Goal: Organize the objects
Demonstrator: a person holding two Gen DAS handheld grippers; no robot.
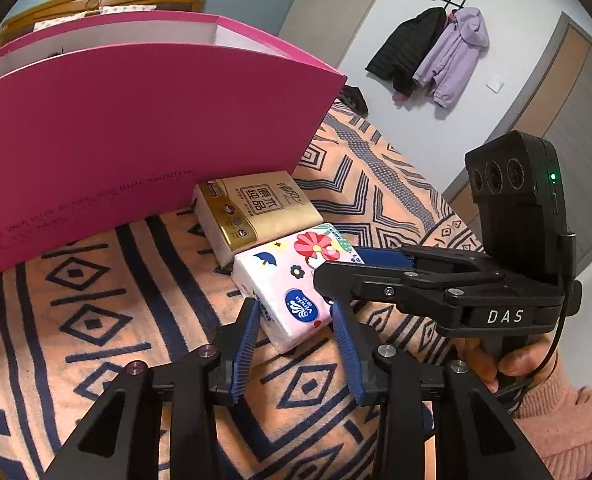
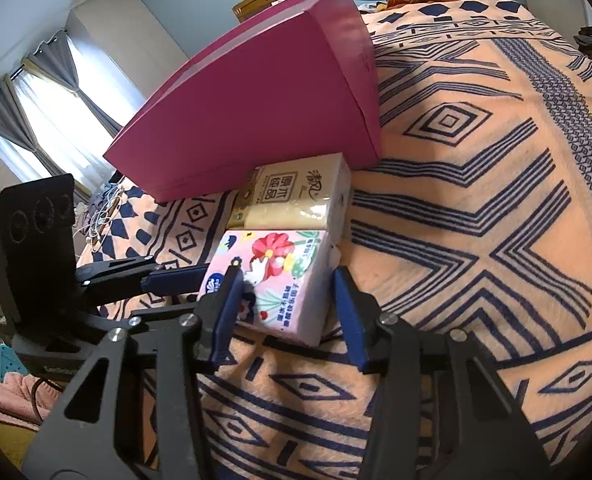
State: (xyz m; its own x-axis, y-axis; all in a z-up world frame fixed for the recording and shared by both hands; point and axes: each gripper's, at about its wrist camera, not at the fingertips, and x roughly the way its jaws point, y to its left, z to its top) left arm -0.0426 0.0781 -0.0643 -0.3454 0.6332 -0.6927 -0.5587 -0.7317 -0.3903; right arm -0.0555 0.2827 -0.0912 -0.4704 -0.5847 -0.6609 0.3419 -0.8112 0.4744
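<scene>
You have both grippers on the floral tissue pack (image 1: 291, 292), left gripper (image 1: 296, 316) and right gripper (image 2: 285, 288) each clamped across an end to lift it level. It lies on the bedspread (image 1: 95, 320), at six o'clock from the gold pack (image 1: 255, 208) beside the pink box (image 1: 135, 140).

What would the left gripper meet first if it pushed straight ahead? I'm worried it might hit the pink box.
Probably the floral tissue pack, already between the left gripper's fingers. The gold tissue pack lies behind it; the pink box stands further back.
</scene>
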